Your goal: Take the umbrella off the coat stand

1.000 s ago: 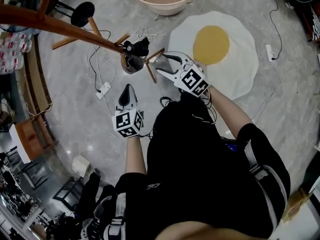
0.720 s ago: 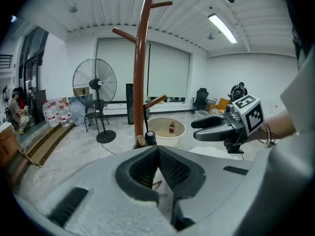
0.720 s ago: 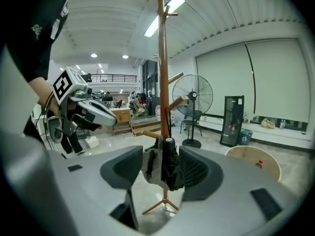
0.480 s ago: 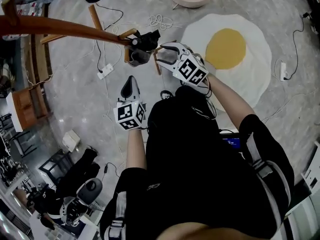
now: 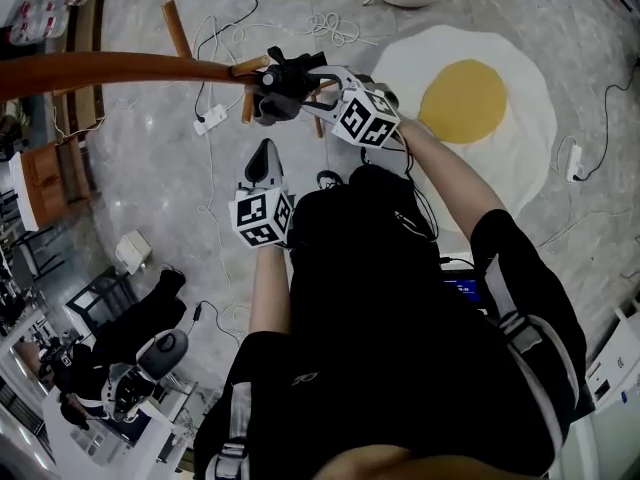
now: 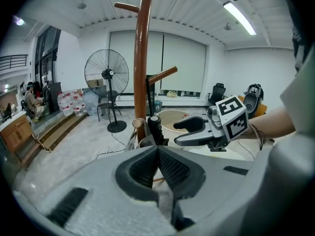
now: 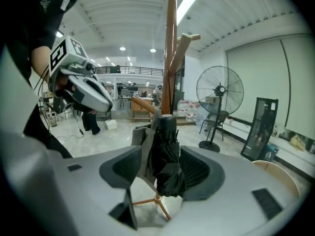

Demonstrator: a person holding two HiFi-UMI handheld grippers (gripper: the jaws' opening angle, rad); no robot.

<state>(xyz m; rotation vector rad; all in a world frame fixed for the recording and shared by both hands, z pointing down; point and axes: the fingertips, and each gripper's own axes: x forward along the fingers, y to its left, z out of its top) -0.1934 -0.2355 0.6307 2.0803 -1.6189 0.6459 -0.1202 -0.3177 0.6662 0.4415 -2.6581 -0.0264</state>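
Floor (image 5: 140, 198) — grey marble, cables (image 5: 330, 30) strewn — bears a fried-egg rug (image 5: 475, 103).

We could read no words, brands or numbers anywhere. The only signs were black-and-white square patterns on the left cube (image 5: 262, 218) and the right cube (image 5: 365, 118), not letters. A pale print on the black top (image 5: 300, 376) was too small to read.

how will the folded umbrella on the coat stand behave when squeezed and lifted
Probably soft outside: the black umbrella shows loose fabric folds, so it may squash and slip. Likely light, being a compact folded one. Hanging beside the coat stand pole, it may swing when nudged.
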